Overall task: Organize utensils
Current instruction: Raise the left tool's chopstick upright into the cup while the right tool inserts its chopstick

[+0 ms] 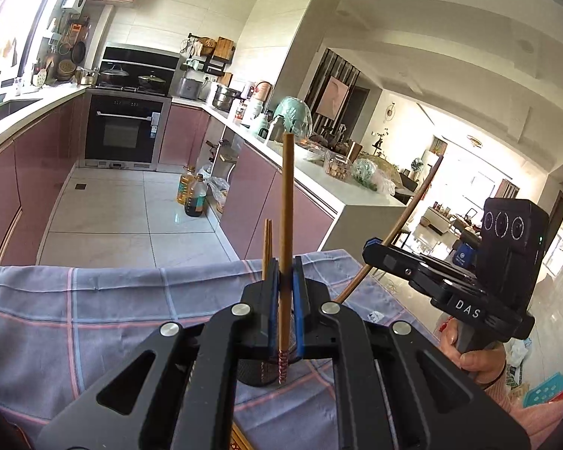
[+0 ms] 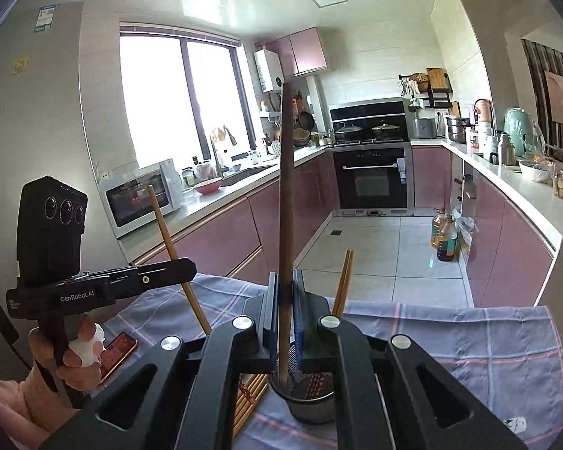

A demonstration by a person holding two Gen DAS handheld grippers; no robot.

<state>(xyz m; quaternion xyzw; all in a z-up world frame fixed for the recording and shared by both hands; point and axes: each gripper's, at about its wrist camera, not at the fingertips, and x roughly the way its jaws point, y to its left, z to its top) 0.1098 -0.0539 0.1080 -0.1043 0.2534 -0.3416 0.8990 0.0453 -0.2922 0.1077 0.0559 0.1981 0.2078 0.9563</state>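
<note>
Both grippers clamp one chopstick each: left gripper low centre, right gripper over the mesh holder; next, lower and release

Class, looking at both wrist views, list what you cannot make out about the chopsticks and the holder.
- Holder contents: right wrist view, blocked by right gripper.
- Held chopstick tip: left wrist view, left gripper hides whether it touches the holder.
- Loose chopsticks on the cloth: count hidden by the gripper body.
</note>
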